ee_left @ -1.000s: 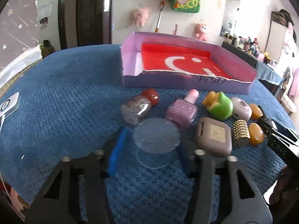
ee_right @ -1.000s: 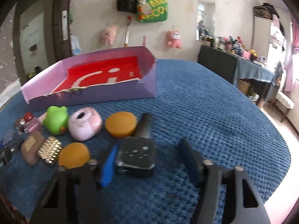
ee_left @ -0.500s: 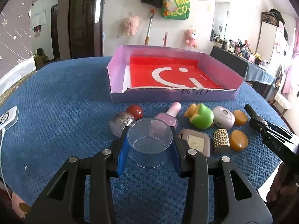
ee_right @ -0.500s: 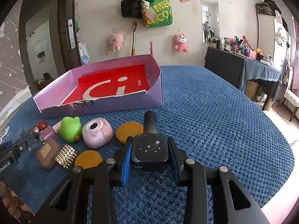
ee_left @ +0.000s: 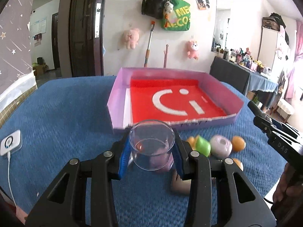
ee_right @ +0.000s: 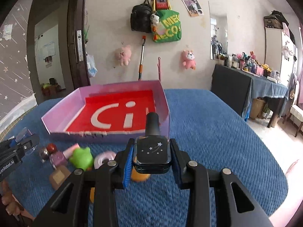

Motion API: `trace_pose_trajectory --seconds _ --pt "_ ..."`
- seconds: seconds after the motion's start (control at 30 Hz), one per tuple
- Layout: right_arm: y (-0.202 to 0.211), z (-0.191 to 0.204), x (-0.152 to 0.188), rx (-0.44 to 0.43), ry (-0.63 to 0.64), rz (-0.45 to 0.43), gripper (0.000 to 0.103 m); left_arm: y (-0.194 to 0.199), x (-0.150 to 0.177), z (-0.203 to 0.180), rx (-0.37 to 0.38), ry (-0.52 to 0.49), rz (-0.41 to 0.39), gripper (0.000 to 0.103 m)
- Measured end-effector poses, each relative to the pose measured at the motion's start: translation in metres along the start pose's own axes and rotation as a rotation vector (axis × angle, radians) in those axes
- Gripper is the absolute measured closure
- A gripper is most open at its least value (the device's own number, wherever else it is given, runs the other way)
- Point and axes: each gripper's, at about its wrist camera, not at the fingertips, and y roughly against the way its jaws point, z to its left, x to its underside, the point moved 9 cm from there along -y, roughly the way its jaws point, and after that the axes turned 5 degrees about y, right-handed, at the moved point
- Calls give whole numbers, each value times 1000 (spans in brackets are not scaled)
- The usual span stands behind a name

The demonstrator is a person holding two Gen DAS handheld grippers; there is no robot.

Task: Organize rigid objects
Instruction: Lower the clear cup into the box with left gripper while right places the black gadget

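My left gripper [ee_left: 151, 151] has its fingers squeezed on the clear round plastic cup [ee_left: 151, 147]. The cup is light, hard and slippery, so I hold it by its round sides, low down. It sits right between my fingers, up off the blue bumpy surface [ee_left: 62, 117].

My right gripper [ee_right: 151, 159] is squeezed on the dark square bottle with little stars [ee_right: 152, 151]. It looks like glass, so it could break. I hold its flat sides. The purple box with a red floor [ee_right: 56, 113] is just ahead.
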Motion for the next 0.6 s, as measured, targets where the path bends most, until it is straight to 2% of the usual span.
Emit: trace_pose_trajectory --seconds 0.17,0.3,0.4,0.6 --pt "-17 9 -30 -19 48 -30 66 -18 -20 -3 -4 3 7 66" --pt "-44 18 -52 -47 88 -21 66 -46 -35 -2 1 14 58 66" --pt "-69 25 -66 -73 125 16 66 -69 -42 -1 -4 6 106 66" --pt "-124 37 -70 -129 197 199 66 -104 -45 -4 -11 -64 202 66"
